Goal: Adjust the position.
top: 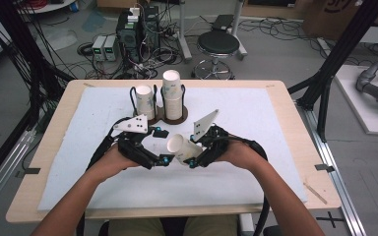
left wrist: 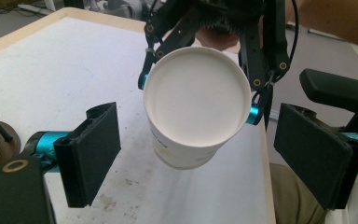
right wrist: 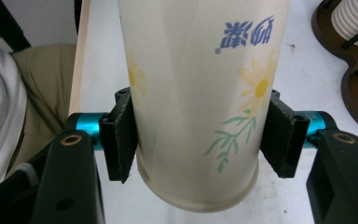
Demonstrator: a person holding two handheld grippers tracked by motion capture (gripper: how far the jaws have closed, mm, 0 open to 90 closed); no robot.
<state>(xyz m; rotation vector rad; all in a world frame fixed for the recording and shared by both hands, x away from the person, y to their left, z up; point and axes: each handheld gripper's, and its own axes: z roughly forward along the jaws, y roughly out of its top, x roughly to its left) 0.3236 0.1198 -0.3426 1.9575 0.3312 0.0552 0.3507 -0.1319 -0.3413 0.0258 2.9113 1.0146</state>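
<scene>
The left gripper (top: 163,146) stands with its jaws spread wide, pads clear of everything, near the middle of the table (top: 285,162) and a little toward the person's edge. Just to its right, the right gripper (top: 193,156) pinches a paper cup (top: 183,148) across its wall near the rim end, holding it on its side above the white mat (top: 256,123), base pointing at the left gripper.

The chief risk, as I judge it, is the grip itself: thin paper squeezed between two flat pads may dent or buckle, and a smooth, tapered wall could slide out toward the narrower base. If the left gripper closes on the base while the right tugs, the cup could crumple or twist. Carried toward the far edge, it might also knock the wooden holder (top: 160,117), where two stacks of cups (top: 172,91) stand inside thin black wire posts.

The cup is matte white paper, conical, with a rolled rim, a flat recessed base, printed yellow daisies and blue lettering. The pads (right wrist: 121,140) look rubbery and finely ribbed, though the view is too soft to be sure. The mat is slightly scuffed and fibrous.
</scene>
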